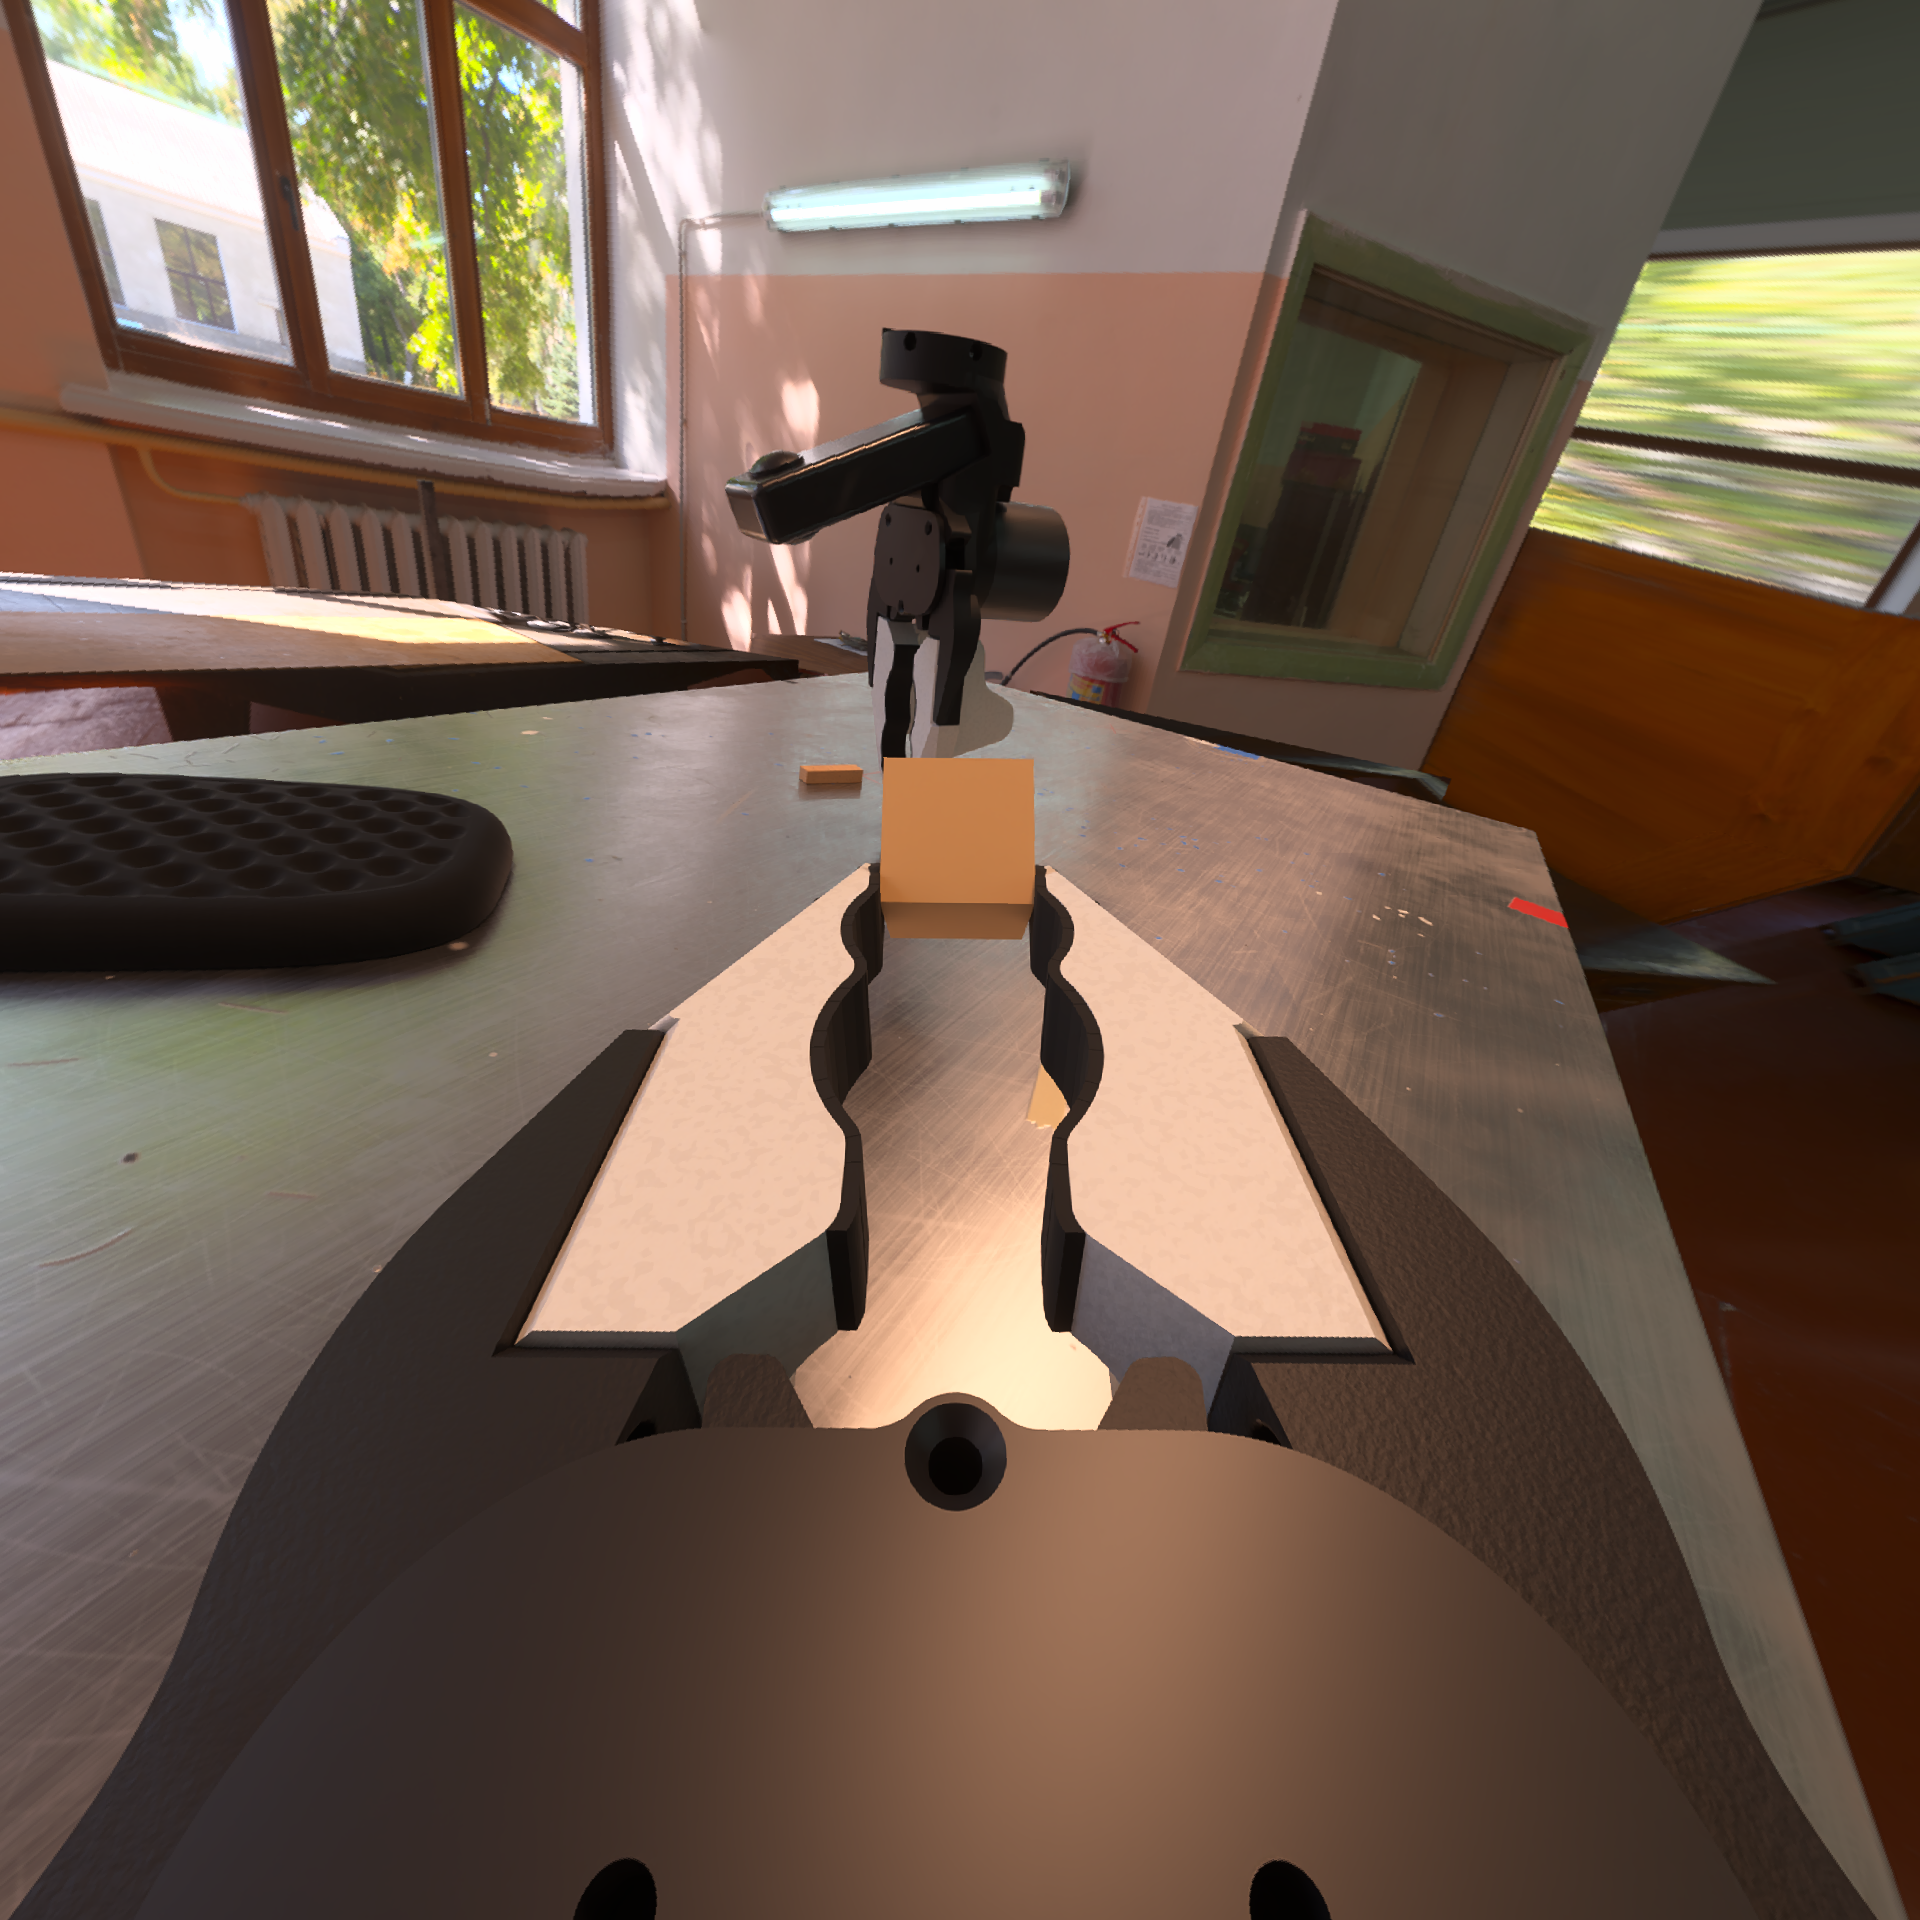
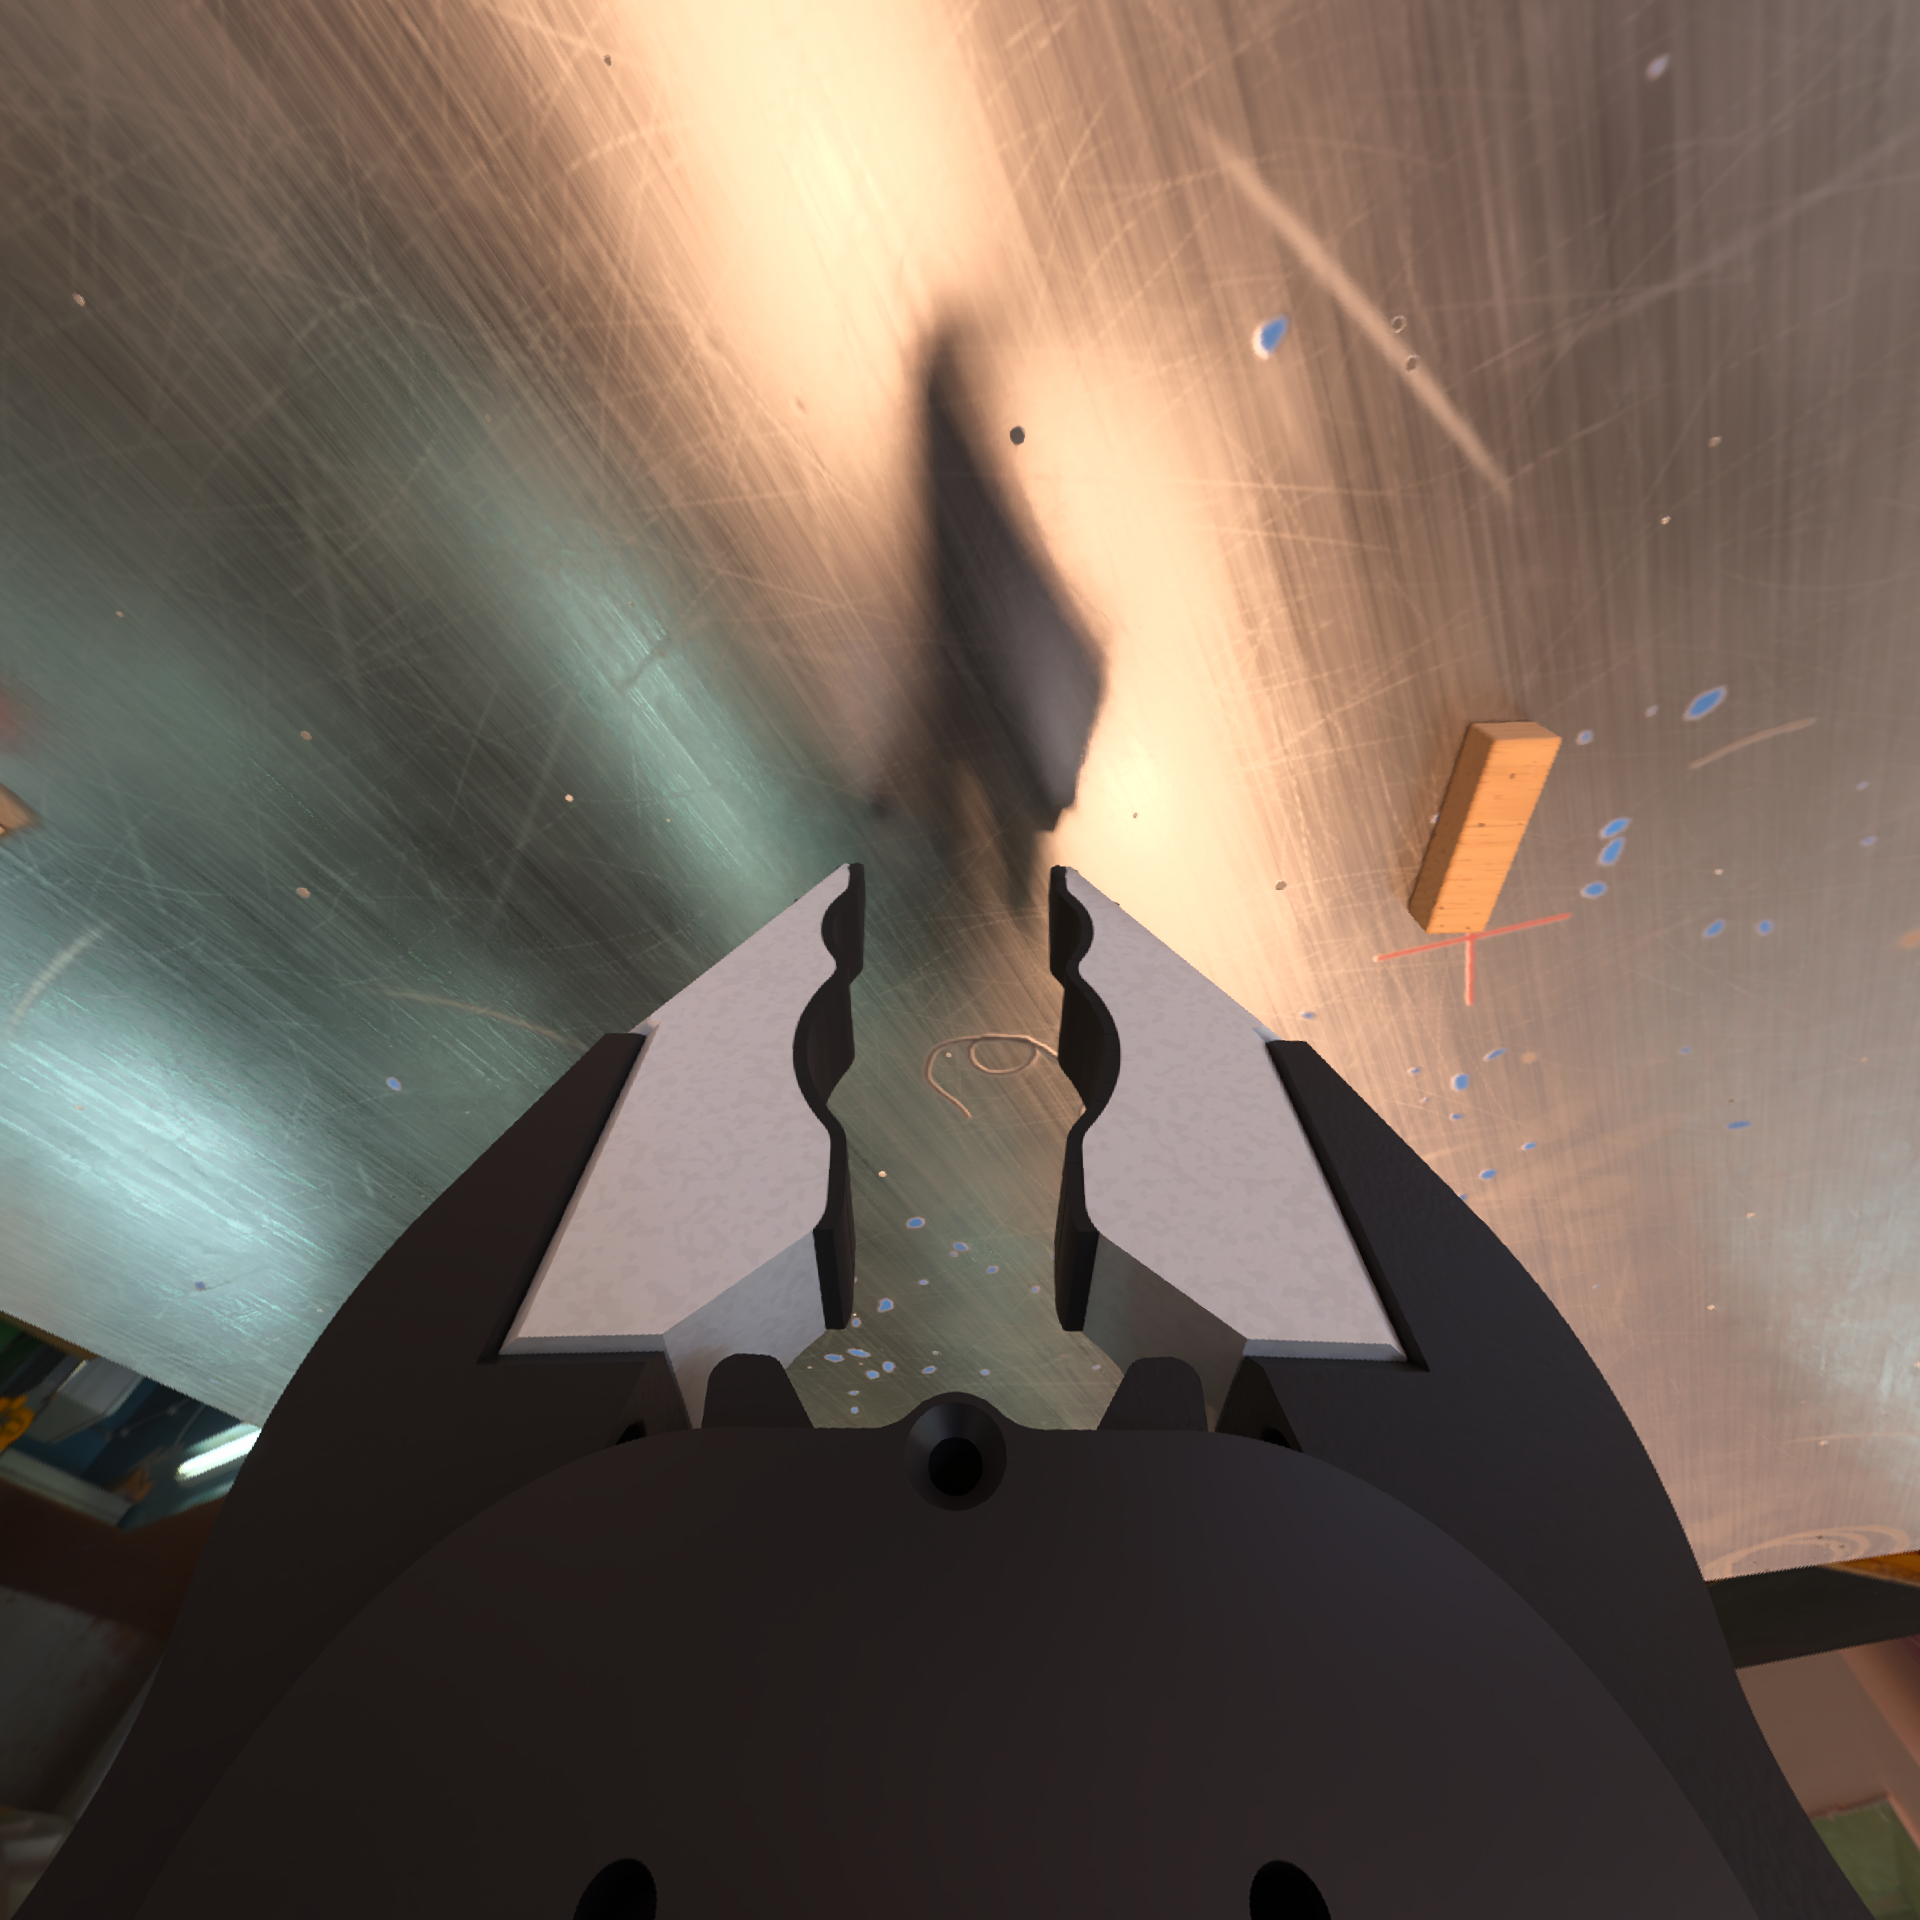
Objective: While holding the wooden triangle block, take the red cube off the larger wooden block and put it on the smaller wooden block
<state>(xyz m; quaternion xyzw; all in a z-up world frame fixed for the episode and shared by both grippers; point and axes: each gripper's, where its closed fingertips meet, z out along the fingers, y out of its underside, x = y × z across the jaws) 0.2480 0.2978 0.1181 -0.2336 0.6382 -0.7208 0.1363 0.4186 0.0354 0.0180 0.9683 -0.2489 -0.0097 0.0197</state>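
My left gripper [image 1: 956,885] is shut on the wooden triangle block [image 1: 956,831], which sits between its fingertips just above the metal table [image 1: 364,1143]. Beyond it, my right gripper [image 1: 906,740] points down at the table. In the right wrist view the right gripper [image 2: 951,883] is open and empty above the bare tabletop [image 2: 520,520]. A small flat wooden block [image 2: 1486,826] lies to its right; it also shows in the left wrist view [image 1: 831,774], left of the right gripper. The red cube shows in neither view.
A black honeycomb mat [image 1: 239,862] lies on the table's left side. The table's right edge [image 1: 1558,935] carries a red mark [image 1: 1538,912]. A tan sliver [image 1: 1044,1101] shows under my left gripper's right finger. A red cross [image 2: 1470,951] is drawn near the small block.
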